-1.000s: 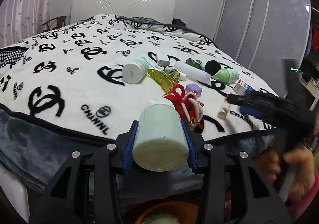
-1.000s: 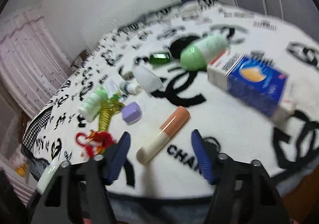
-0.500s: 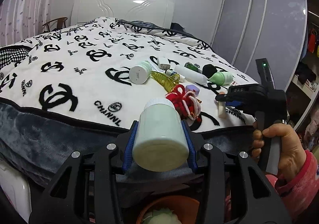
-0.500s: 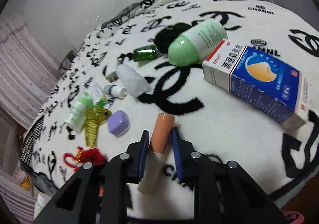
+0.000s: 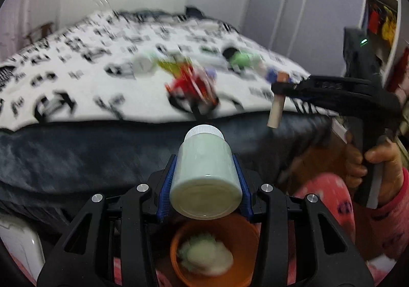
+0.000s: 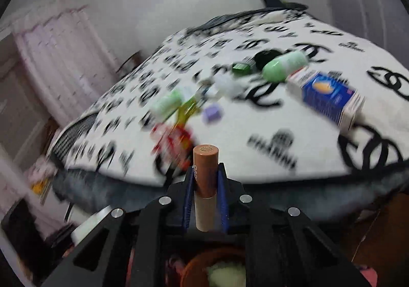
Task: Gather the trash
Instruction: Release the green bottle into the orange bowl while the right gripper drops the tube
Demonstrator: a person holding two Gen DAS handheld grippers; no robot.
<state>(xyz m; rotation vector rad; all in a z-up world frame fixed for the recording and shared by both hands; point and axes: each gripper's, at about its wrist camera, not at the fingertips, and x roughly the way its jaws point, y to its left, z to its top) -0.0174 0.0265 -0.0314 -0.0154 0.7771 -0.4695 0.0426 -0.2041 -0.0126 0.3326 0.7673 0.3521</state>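
1. Lifted clear of the bed since a second ago: the slim tube (image 6: 204,190), then lying loose on the white logo blanket (image 6: 294,118) between spread jaws, now clamped between the blue pads of the right gripper (image 6: 204,184).
2. Closed on the tube within that second; jaws now fully pinched, pads pressing both its sides.
3. Seen in the left wrist view hanging from the right gripper (image 5: 280,91) off the bed's near edge, pale end pointing down, with a hand (image 5: 375,167) in a pink sleeve on the handle.
4. Unchanged in grip: the left gripper (image 5: 204,184), clamped across a pale green jar (image 5: 205,172) as before, white ribbed cap pointing away, flat base toward the camera.
5. Pulled back from the bed; jar now over the dark blanket edge rather than the white top, with an orange bin (image 5: 245,276) showing far more fully below it than before.
6. Inside the bin, a crumpled pale green and white lump (image 5: 204,259); same bin partly visible at the bottom of the right wrist view.
7. Tube looks: brown cap with a dotted end face and small lettering, cream body below, roughly upright in the right wrist view.
8. Left on the blanket, blurred: a red tassel charm (image 6: 173,141), a lilac block (image 6: 212,113), a green capsule-shaped bottle (image 6: 283,66), a blue and white box (image 6: 329,98).
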